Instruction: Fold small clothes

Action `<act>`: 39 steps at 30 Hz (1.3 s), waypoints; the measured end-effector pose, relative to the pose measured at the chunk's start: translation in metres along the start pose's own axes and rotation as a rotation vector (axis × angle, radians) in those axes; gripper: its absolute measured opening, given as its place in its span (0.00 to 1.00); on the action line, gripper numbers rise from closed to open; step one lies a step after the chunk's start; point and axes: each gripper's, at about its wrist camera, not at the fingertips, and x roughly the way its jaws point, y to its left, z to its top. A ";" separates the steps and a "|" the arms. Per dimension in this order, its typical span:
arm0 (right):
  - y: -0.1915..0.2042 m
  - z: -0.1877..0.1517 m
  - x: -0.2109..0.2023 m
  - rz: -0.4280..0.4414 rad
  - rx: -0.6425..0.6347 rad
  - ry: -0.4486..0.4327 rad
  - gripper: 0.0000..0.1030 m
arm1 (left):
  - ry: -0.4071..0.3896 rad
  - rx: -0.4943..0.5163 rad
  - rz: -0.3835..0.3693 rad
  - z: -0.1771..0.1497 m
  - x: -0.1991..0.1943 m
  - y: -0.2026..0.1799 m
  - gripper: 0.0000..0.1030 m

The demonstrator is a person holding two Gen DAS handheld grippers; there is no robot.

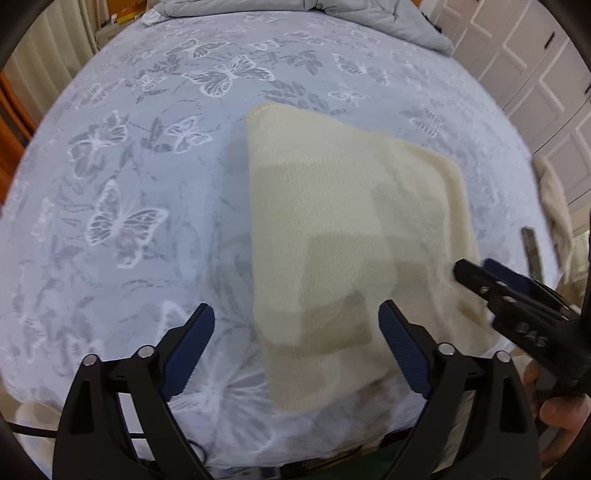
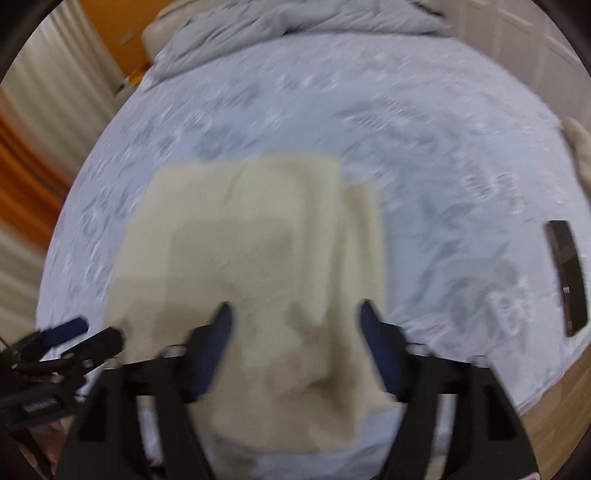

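A cream knitted garment (image 1: 332, 229) lies folded into a rough rectangle on the butterfly-patterned bedsheet (image 1: 129, 166). It also shows in the right wrist view (image 2: 240, 251), blurred by motion. My left gripper (image 1: 297, 319) is open, above the garment's near left part, holding nothing. My right gripper (image 2: 295, 314) is open above the garment's near edge, holding nothing. The right gripper also shows in the left wrist view (image 1: 476, 267) at the garment's right edge. The left gripper appears in the right wrist view (image 2: 96, 332) at lower left.
A grey duvet (image 1: 332, 14) is bunched at the head of the bed. A dark phone-like object (image 2: 567, 277) lies on the sheet at the right. Another cream cloth (image 1: 557, 206) hangs at the bed's right edge. White cupboard doors (image 1: 535, 55) stand beyond.
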 end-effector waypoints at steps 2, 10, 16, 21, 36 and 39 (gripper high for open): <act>-0.019 0.004 0.013 -0.051 0.024 0.018 0.78 | 0.000 -0.065 -0.062 0.006 0.007 0.006 0.90; -0.062 -0.008 0.067 0.124 0.230 0.179 0.89 | 0.103 -0.296 -0.225 0.025 0.070 0.031 0.96; -0.075 -0.015 0.070 0.225 0.284 0.176 0.85 | 0.176 -0.431 -0.409 0.019 0.102 0.045 0.96; -0.065 -0.010 0.055 0.315 0.312 0.163 0.34 | 0.175 -0.381 -0.397 0.023 0.081 0.037 0.66; 0.028 -0.017 -0.136 0.469 0.113 -0.122 0.32 | -0.095 -0.096 -0.287 0.014 -0.134 0.017 0.56; 0.052 -0.017 -0.182 0.500 0.041 -0.205 0.32 | -0.171 -0.062 -0.280 0.009 -0.185 0.025 0.57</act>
